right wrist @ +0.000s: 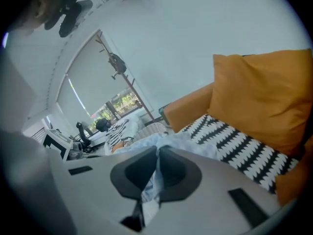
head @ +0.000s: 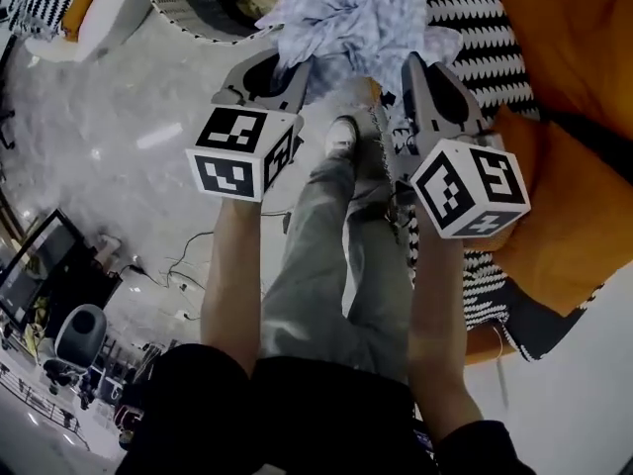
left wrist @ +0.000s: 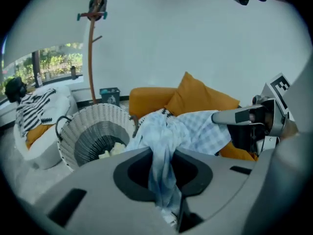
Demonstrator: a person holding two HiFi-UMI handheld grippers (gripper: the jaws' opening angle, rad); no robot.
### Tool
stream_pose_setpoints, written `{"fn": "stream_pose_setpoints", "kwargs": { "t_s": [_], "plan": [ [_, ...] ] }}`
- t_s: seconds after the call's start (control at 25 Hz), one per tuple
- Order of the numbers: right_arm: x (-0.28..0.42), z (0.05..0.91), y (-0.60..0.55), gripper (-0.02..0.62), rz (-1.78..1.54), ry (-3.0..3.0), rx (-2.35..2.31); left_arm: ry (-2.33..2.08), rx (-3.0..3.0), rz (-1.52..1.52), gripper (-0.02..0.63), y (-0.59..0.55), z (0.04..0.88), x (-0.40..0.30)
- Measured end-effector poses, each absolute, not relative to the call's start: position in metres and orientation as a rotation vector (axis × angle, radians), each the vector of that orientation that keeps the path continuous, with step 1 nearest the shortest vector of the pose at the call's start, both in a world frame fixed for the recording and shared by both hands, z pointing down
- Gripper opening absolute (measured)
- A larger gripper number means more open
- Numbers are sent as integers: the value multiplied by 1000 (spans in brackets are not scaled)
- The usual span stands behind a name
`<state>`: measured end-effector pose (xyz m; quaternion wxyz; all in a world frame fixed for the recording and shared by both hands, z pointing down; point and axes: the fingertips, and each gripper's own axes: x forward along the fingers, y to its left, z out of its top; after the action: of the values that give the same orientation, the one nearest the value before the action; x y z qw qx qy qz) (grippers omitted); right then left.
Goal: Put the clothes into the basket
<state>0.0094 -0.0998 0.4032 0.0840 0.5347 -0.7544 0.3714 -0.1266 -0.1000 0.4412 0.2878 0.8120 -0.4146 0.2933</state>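
Across the floor [head: 99,117], the basket [left wrist: 93,131] stood ahead-left of the left gripper [left wrist: 164,170], the nearer one. It and the right gripper [right wrist: 155,166] each pinched the checked garment [head: 346,18] strung between them.

We stand w/ cloth [head: 346,18] slung between our L gripper [head: 272,67], at left, & R gripper [head: 420,72], at right, one end in each one's jaws. Basket [left wrist: 93,126] sits on floor [head: 119,137] ahead & left of cloth, stand [left wrist: 91,58] behind it. Sofa [head: 584,166] at right, throw [head: 475,28] on seat, cushion [left wrist: 200,94] behind cloth.
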Motion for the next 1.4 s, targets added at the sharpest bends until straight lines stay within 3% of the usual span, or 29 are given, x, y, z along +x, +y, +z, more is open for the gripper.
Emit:
{"fn": "stream_pose_setpoints", "kwargs": {
  "t_s": [0.56,0.88,0.96,1.0,1.04,1.12,1.4],
  "plan": [
    [-184,315,-211,18,826,-2647,1216,-1558,2143,611,63,-192,330,-291],
    [-203,309,-238,20,776,-2656,1172,-1603,2143,646,64,-220,324,-299],
    [-202,328,-236,20,783,-2586,1163,-1541,2109,677,96,-218,344,-292],
    [-201,340,-234,21,795,-2541,1155,-1506,2081,700,149,-215,356,-288],
    [-199,353,-232,61,817,-2497,1142,-1481,2049,725,191,-212,367,-286],
    [-195,375,-222,218,878,-2430,1115,-1478,2003,758,206,-203,383,-284],
    [-169,399,-200,219,838,-2350,1151,-1473,1960,713,206,-174,404,-281]
  ]
}}
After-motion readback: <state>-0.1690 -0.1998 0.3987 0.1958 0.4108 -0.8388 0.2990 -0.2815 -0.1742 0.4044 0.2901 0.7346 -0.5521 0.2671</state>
